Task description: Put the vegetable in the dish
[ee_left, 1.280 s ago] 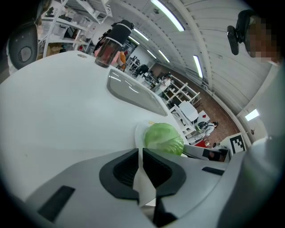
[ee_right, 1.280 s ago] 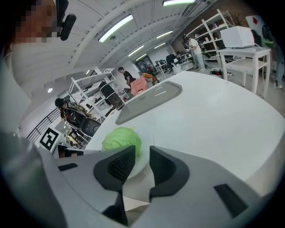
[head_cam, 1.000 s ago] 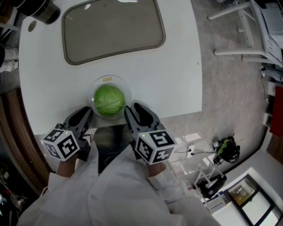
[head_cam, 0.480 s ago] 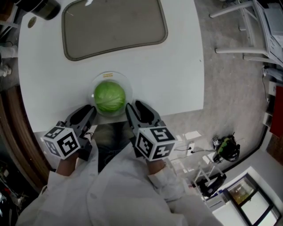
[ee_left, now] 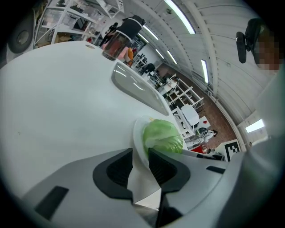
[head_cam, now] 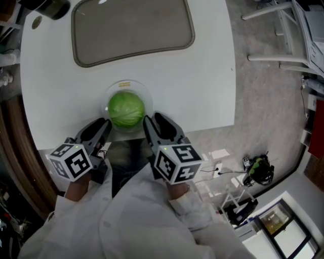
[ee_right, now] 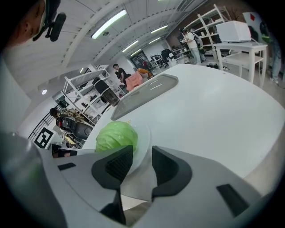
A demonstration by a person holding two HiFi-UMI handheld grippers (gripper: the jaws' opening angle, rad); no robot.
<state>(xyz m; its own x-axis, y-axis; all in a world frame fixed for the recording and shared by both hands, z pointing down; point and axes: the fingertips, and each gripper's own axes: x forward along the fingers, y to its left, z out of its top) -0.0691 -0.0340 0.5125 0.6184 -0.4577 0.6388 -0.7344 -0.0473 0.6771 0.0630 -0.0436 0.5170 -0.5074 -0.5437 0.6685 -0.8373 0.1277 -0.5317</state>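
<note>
A round green cabbage sits in a clear glass dish near the front edge of the white table. My left gripper is at the dish's near left and my right gripper at its near right. Both are open with a narrow gap and nothing held. In the left gripper view the cabbage and dish rim lie just beyond the left gripper. In the right gripper view the right gripper points at the cabbage and dish rim.
A large grey tray lies at the back of the table. A dark jar stands at the far left corner. The table edge runs just under the grippers. Metal furniture legs stand on the floor to the right.
The whole view has shifted slightly. Both grippers stay beside the dish, and the cabbage has not moved in it.
</note>
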